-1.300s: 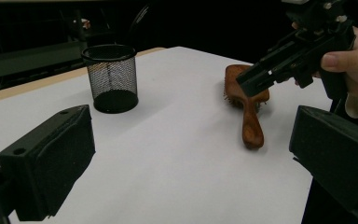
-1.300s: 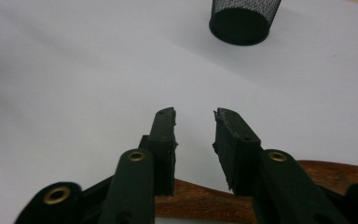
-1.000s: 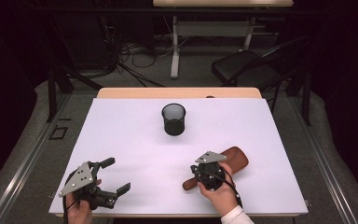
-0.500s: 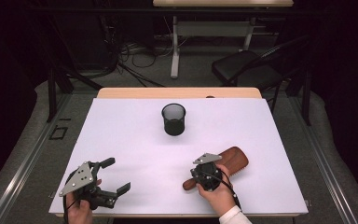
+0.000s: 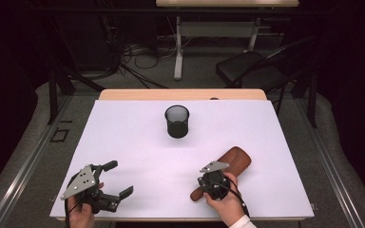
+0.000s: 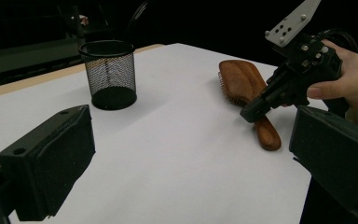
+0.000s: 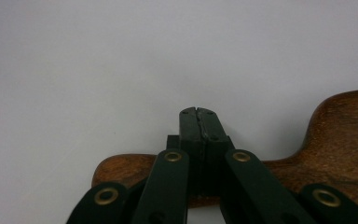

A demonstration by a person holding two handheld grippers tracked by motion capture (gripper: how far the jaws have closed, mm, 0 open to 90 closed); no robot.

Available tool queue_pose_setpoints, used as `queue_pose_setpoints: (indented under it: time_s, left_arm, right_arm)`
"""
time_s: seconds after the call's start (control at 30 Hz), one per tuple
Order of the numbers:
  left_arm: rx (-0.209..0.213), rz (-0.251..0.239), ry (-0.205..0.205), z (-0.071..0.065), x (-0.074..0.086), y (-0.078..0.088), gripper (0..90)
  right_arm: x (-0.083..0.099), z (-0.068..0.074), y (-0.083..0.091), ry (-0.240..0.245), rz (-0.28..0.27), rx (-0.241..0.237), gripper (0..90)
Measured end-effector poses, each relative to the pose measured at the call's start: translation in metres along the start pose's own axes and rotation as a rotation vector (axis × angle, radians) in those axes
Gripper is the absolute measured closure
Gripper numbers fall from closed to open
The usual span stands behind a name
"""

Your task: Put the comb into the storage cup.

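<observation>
White worktop (image 5: pixel 138 142), seen from the high view, with a black mesh cup (image 5: pixel 177 121) standing upright near the far middle. Toward the near right, a wooden hairbrush (image 5: pixel 232 162), lying flat and slanting, its broad head pointing to the far right and its handle to the near left. In the left gripper view the same brush (image 6: pixel 243 81) lying bristles down, well apart from the mesh cup (image 6: pixel 109 74).

Right claw (image 5: pixel 212 183) placed directly over the brush handle, held by the right hand (image 5: pixel 228 204). In the right gripper view, jaws pressed together, tips meeting above the narrow part of the handle (image 7: pixel 130 170), with nothing between them; clenched, but not grasping the brush. Maybe resting on the wood, though contact not clear from this angle.

Left claw (image 5: pixel 116 180) near the front left corner of the worktop, in the left hand (image 5: pixel 81 213), released: jaws standing wide apart and empty, far from the brush. Also visible in the left gripper view, the right claw (image 6: pixel 256 109) pointing down at the handle.
</observation>
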State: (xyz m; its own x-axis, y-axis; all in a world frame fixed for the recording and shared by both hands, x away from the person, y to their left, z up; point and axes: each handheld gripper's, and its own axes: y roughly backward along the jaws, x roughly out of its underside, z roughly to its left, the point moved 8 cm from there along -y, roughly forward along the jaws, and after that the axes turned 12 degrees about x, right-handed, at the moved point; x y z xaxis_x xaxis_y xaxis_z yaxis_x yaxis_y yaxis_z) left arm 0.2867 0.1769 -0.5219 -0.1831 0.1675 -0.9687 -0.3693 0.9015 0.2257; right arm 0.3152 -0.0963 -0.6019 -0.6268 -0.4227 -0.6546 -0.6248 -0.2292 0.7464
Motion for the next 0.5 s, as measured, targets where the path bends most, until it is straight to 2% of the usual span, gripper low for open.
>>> queue_pose_setpoints:
  time_s: [0.23, 0.5]
  left_arm:
    - [-0.002, 0.003, -0.002, 0.0, 0.0, 0.0, 0.3]
    - [-0.002, 0.002, -0.002, 0.0, 0.0, 0.0, 0.3]
  right_arm:
    - [0.009, -0.003, 0.007, 0.016, 0.011, 0.009, 89.9]
    - [0.019, -0.011, 0.015, 0.006, 0.021, 0.024, 89.8]
